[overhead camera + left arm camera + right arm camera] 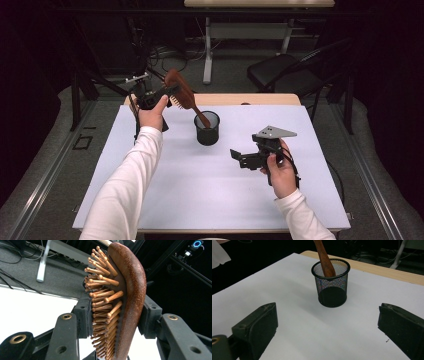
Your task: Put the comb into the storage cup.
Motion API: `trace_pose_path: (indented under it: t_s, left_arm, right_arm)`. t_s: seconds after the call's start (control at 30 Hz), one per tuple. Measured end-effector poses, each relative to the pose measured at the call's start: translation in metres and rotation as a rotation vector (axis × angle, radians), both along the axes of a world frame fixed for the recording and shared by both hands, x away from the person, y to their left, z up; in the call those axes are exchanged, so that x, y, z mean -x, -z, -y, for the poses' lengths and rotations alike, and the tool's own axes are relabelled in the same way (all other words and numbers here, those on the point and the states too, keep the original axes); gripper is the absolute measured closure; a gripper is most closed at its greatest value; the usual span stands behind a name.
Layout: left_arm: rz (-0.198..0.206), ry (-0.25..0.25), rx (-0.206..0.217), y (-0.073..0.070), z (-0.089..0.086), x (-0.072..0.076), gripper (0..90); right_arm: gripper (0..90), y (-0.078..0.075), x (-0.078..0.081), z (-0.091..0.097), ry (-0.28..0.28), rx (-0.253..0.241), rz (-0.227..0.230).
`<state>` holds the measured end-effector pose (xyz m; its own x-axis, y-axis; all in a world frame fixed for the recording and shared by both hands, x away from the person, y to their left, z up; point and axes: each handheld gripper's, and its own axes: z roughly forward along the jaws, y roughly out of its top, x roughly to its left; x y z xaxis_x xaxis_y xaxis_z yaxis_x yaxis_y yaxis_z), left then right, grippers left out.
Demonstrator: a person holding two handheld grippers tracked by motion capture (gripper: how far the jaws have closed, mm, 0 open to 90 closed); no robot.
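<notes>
I'm pinching the wooden hairbrush (125, 295) by its head w/ my left gripper (167, 95), one pad on the bristles, one on the back. Handle end is sitting inside the black mesh cup (207, 128), mid-table, brush leaning back-left. My right gripper (245, 159) is hovering w/ jaws spread, nothing between them (well apart from the cup). I'm judging it best to lower slowly and steer the handle down w/o tipping the cup.
</notes>
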<state>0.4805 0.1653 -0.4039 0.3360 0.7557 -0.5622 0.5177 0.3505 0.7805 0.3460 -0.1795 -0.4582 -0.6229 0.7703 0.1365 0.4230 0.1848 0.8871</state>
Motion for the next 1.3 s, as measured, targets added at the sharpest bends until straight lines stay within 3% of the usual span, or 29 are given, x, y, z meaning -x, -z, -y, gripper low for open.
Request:
trace_pose_path:
  t_s: [0.77,1.3]
  left_arm:
    - [-0.035,0.033,0.003,0.018,0.015,-0.002,53.2]
    - [-0.049,0.021,0.010,0.028,0.019,-0.004,53.2]
  right_arm:
    - [2.7,0.000,0.000,0.001,0.000,-0.002,-0.003]
    - [3.2,0.000,0.000,0.001,0.000,-0.001,-0.002]
